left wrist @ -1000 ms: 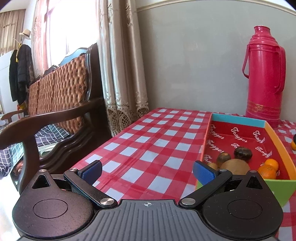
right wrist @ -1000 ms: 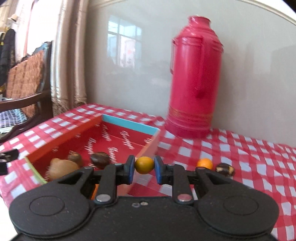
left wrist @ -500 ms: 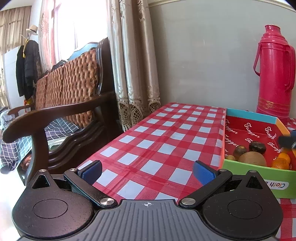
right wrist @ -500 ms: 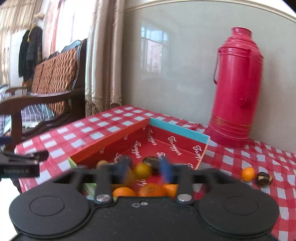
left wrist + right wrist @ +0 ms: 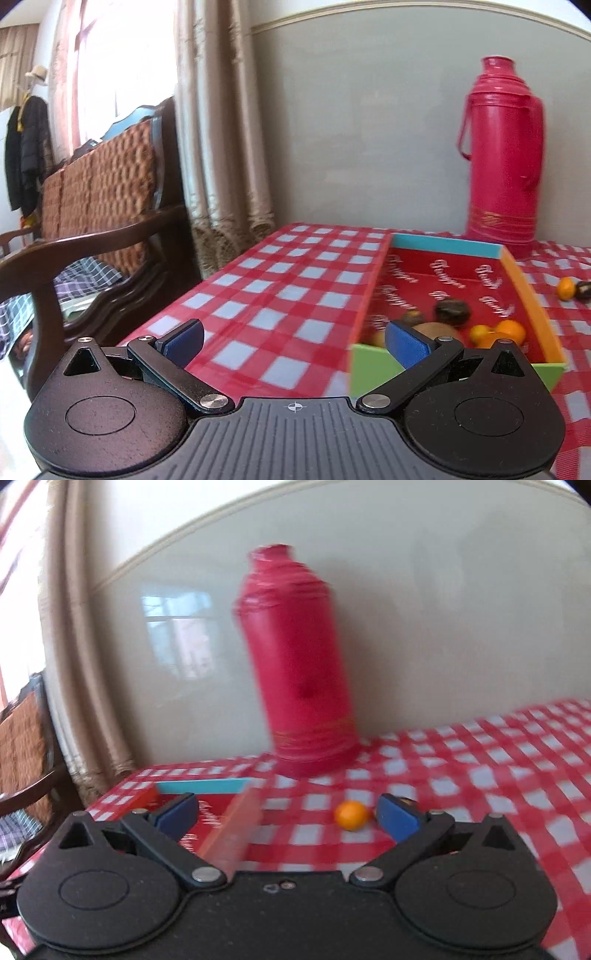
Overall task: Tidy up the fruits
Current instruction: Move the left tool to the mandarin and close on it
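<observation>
Fingers on our right gripper (image 5: 283, 816) opening wide with nothing between, left gripper (image 5: 293, 341) spread empty; tray (image 5: 532, 310) holds most fruit, we still have the orange (image 5: 351, 815) and a dark fruit (image 5: 584, 290) left on the tablecloth (image 5: 280, 295).

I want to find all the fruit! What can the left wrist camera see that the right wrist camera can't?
Only the left wrist view shows inside the box: a kiwi, dark fruits and small oranges, plus the left gripper, open. Only the right wrist view shows the right gripper, its jaws opening and empty. Both show the red flask, the checked tablecloth and one loose orange outside the box.
</observation>
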Available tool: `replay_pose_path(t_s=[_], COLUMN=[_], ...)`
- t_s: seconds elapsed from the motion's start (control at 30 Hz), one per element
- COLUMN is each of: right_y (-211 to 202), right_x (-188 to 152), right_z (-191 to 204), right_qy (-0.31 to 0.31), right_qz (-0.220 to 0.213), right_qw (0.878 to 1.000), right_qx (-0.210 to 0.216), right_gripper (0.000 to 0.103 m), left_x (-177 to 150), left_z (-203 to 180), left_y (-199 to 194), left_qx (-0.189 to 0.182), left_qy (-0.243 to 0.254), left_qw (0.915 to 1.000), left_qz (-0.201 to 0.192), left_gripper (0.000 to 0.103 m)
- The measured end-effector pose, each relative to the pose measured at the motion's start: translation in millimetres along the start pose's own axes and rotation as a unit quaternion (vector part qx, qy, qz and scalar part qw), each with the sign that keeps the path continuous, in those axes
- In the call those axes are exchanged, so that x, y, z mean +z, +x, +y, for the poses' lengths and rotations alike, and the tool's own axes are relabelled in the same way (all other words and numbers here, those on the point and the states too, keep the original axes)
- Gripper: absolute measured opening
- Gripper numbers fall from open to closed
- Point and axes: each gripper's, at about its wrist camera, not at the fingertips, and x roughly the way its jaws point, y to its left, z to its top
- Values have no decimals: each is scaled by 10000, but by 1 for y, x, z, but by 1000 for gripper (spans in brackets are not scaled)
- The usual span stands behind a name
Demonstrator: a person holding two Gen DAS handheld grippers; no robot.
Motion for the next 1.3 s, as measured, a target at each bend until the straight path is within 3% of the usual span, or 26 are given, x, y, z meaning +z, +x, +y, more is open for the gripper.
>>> replay_pose_path(t_s=[0.6,1.07,1.27,1.3], right_y=[-24,-15,-9,-8], right_x=[-5,8,10,10], right_z=[-97,-145,-162,-165], right_qy=[443,375,387,403], right_qz=[-113,-215,-69,-54], right_qw=[9959,9882,9866,9862], right_qx=[-781,-1472,-1585,-1607], right_gripper=[97,97,97,97], left_x=[22,33,31,30], left_z=[-126,-247,-282,-285], left_y=[-12,6,25,29], left_qx=[-1051,-1982,-2058,-2029], left_qy=[259,615,722,718], left_qw=[9941,9782,9758,9764], left_qz=[-113,14,171,174], left_gripper=[103,103,103,99])
